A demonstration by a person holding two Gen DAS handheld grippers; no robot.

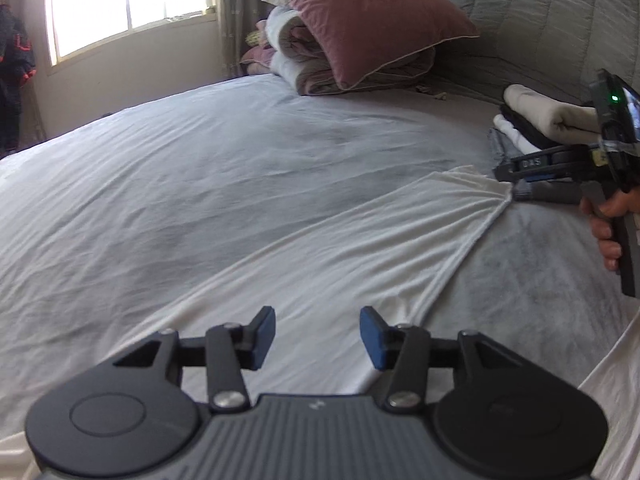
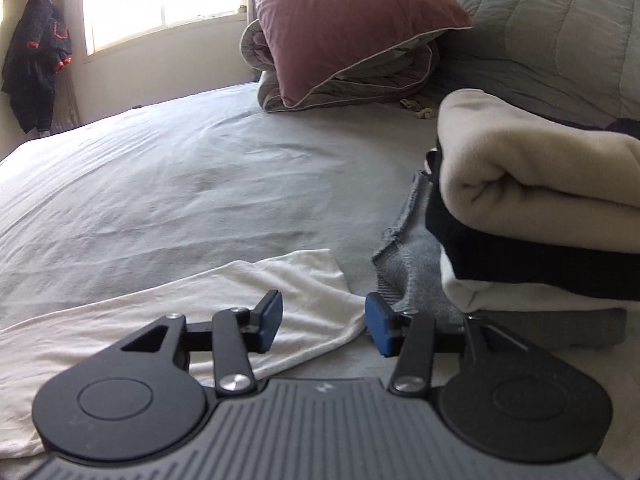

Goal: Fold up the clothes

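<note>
- Cloth is the matter here: a white garment (image 1: 340, 240) lies spread flat on the bed (image 1: 200, 168), running from the near left up to a pinched, gathered corner at the far right, just beside a stack of folded clothes (image 2: 532, 216).
- Left tool (image 1: 318, 338) hovers over the near part of the garment with its blue pads apart and nothing between them; it is released.
- Right tool (image 2: 324, 322) sits low at the garment's far-right corner, jaws standing apart, the cloth's edge lying in the gap but not pinched. In the left wrist view a hand (image 1: 604, 224) holds its handle.
- Handling, as I judge it: thin, light, limp knit. It will drape and stretch, will not hold a crease by itself, and can drag on the sheet beneath, so it should be lifted, not pushed.
- Best holds look to be the hemmed edges and corners, where the cloth is doubled: the gathered far-right corner for the right tool, the near edge for the left. A pinch in mid-panel risks catching the bedsheet too.
- Edges: the garment's right edge runs diagonally, with bare grey sheet to its right.
- Room: the left and far middle of the bed lie open for carrying a fold over. The stack crowds the right, touching or nearly touching the right tool's side; a pink pillow (image 1: 360, 20) on rolled bedding stands well apart at the far end.
</note>
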